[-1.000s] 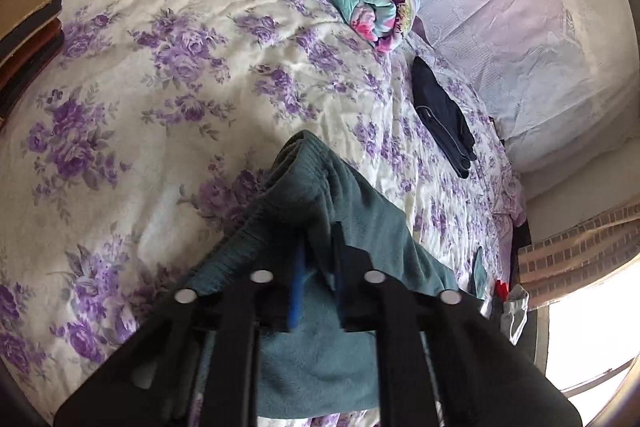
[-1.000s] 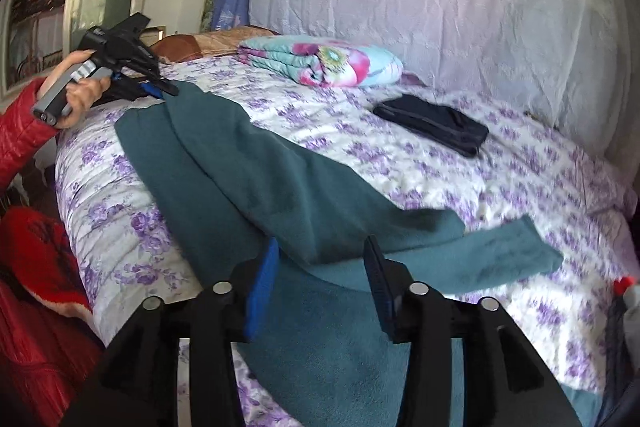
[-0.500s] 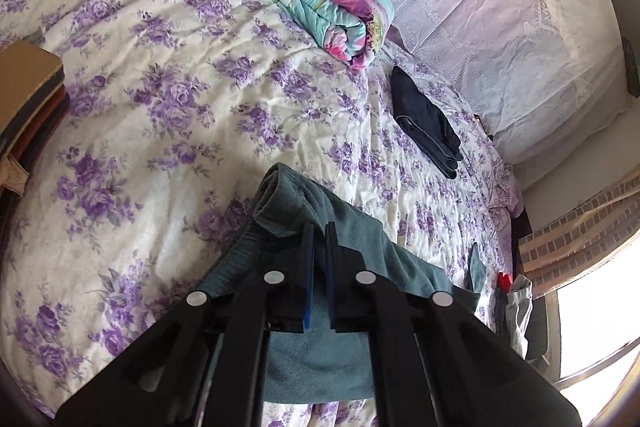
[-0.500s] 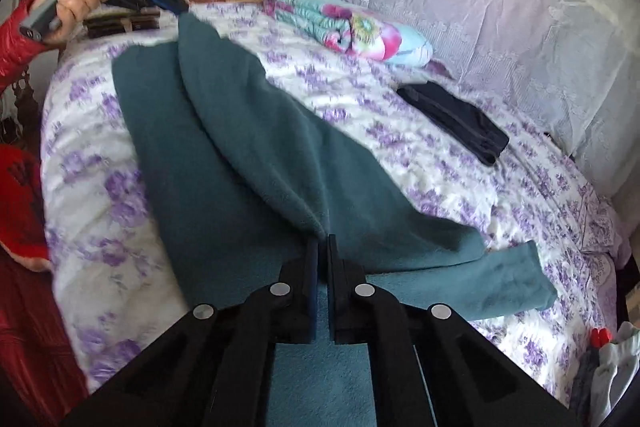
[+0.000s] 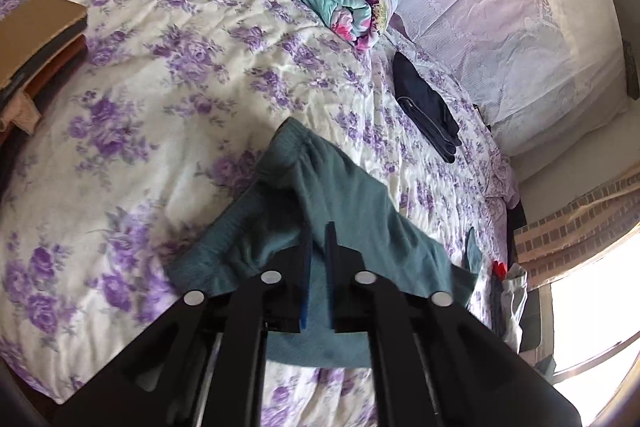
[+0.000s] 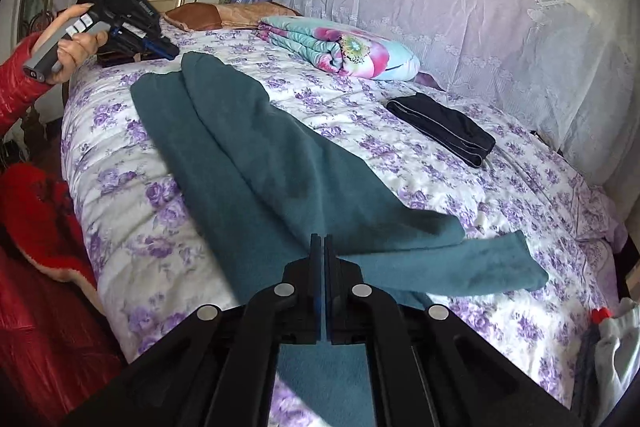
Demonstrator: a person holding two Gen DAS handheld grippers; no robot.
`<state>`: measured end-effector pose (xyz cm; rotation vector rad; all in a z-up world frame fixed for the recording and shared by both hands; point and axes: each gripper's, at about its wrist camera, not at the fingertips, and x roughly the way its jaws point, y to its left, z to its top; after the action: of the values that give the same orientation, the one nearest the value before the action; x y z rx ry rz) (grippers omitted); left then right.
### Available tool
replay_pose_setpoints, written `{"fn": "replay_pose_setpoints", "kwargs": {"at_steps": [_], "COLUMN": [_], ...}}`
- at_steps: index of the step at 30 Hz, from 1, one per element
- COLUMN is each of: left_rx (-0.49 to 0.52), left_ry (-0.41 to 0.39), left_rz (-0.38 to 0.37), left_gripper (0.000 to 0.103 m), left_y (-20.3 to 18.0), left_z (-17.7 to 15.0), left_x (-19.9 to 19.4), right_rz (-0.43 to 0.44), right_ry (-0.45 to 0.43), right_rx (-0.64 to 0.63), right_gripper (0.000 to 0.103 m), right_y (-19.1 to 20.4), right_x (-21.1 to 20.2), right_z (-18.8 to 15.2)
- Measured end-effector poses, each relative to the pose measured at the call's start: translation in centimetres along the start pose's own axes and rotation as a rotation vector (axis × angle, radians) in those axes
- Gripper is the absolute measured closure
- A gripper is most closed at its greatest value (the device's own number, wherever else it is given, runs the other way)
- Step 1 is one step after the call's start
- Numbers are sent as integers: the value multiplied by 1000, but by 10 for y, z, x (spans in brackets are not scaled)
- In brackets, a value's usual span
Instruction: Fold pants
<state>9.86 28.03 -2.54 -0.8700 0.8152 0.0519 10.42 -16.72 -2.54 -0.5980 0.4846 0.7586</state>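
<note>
Teal fleece pants (image 6: 256, 163) lie along the floral bedspread (image 6: 460, 167), one leg laid over the other and one cuff (image 6: 500, 263) sticking out to the right. My right gripper (image 6: 321, 237) is shut on the pants fabric at the near end. My left gripper (image 5: 319, 227) hovers over the waistband end (image 5: 316, 179) with its jaws a little apart and holds nothing. It also shows in the right wrist view (image 6: 160, 47), held in a hand just beyond the far end of the pants.
A folded turquoise floral quilt (image 6: 340, 47) lies at the head of the bed. A folded dark garment (image 6: 444, 127) lies to the right of the pants. White netting (image 6: 460, 7) hangs behind. Red fabric (image 6: 36, 227) hangs at the bed's left edge.
My right gripper closed on the pants fabric. My left gripper shut briefly, then parted slightly and let go of the waistband, which now lies on the bed.
</note>
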Motion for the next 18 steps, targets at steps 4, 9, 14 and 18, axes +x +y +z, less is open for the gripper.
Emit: {"fn": "replay_pose_setpoints", "kwargs": {"at_steps": [4,9,14,18], "left_rx": [-32,-130,-116,-72], "left_ry": [-17,14,-8,-36], "left_rz": [69,66,74,54], "left_gripper": [71,71,98,102], "left_y": [-3,9,10,0], "left_z": [11,15,19,18], "left_x": [12,22,29,23], "right_rz": [11,8,8,31], "right_ry": [14,10,10,14], "right_rx": [-13,-14,-18,-60], "right_gripper": [101,101,101,101], "right_y": [2,3,1,7], "right_x": [6,5,6,6], "right_z": [2,1,2,1]}}
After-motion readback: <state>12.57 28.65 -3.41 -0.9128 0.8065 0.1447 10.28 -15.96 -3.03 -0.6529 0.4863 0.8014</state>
